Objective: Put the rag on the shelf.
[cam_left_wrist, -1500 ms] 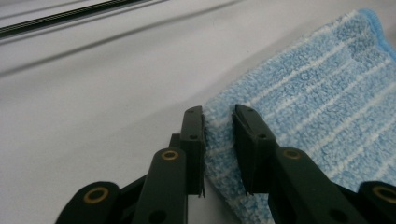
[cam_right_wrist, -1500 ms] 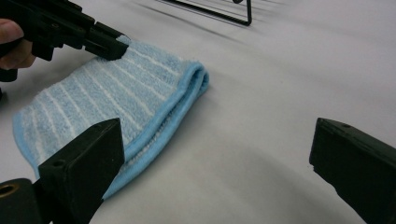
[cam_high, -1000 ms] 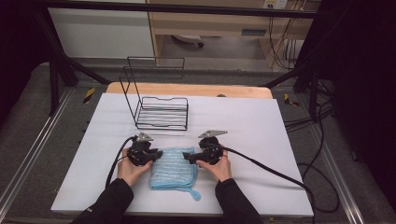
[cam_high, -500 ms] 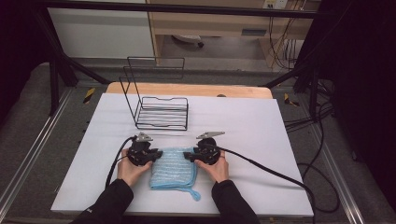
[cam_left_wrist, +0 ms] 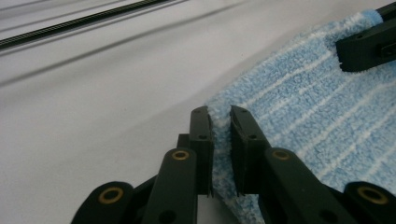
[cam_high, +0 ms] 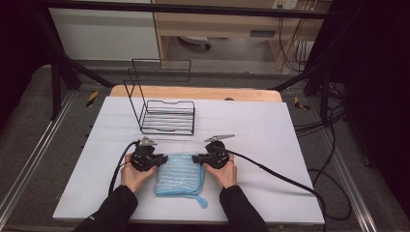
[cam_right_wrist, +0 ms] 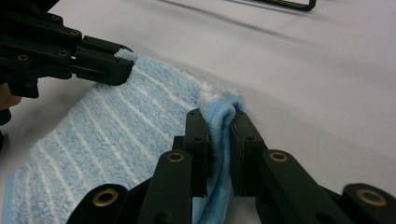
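High view: both grippers, left gripper (cam_high: pixel 162 159) and right gripper (cam_high: pixel 197 158), pinch the blue towel (cam_high: pixel 178 175) on a white table (cam_high: pixel 251 130) (dim, possibly workshop room).

A light blue towel (cam_high: pixel 180 174) with thin white stripes lies folded flat on the white table (cam_high: pixel 270 145), near its front edge, with a small loop at its front right corner.

White table (cam_high: pixel 270 145), blue striped cloth (cam_high: pixel 179 175), black wire rack (cam_high: pixel 167 116)
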The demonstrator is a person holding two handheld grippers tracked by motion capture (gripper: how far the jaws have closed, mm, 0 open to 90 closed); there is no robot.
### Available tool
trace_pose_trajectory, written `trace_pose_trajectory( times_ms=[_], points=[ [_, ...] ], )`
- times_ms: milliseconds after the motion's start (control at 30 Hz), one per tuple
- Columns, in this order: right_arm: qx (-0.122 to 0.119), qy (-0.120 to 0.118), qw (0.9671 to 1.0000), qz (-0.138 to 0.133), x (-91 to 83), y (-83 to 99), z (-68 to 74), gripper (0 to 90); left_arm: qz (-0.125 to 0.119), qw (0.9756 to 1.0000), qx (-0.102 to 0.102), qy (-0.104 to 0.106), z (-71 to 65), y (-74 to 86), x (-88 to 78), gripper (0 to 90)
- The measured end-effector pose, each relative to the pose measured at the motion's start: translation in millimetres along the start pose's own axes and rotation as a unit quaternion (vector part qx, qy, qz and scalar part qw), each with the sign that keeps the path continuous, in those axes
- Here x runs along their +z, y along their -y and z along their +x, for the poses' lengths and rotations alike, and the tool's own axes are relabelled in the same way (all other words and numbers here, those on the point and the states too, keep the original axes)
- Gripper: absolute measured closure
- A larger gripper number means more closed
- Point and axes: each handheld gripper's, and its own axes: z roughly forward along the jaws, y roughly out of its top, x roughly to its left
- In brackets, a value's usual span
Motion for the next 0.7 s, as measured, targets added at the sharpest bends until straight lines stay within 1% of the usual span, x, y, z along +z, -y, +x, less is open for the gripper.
trace_pose_trajectory(
  times_ms=[100,233,300,433,600,700],
  points=[
    [-0.002,-0.002,1.0,-0.007,-3.0,-0.4,2.2,79.9,-0.007,1.0,-0.004,0.004,0.7,-0.3,-4.6,80.2],
    [-0.007,-0.008,0.9997,-0.021,-10.5,-1.6,7.4,79.5,-0.023,0.9997,-0.001,0.01,-0.2,-1.1,-14.0,80.1],
    [-0.007,-0.01,0.9996,-0.024,-12.2,-2.0,8.7,79.5,-0.031,0.9994,0.001,0.012,-1.1,-1.5,-19.1,80.1],
    [-0.016,-0.019,0.9989,-0.039,-19.2,-3.5,12.6,79.6,-0.048,0.9987,0.005,0.016,-2.9,-2.4,-29.0,79.9],
    [-0.028,-0.023,0.9975,-0.06,-29.1,-4.9,18.0,79.6,-0.069,0.9974,0.009,0.017,-7.3,-4.2,-40.5,79.8],
    [-0.03,-0.025,0.9969,-0.068,-33.3,-5.8,20.0,79.6,-0.081,0.9965,0.009,0.019,-10.1,-5.7,-47.3,79.8]
  ],
)
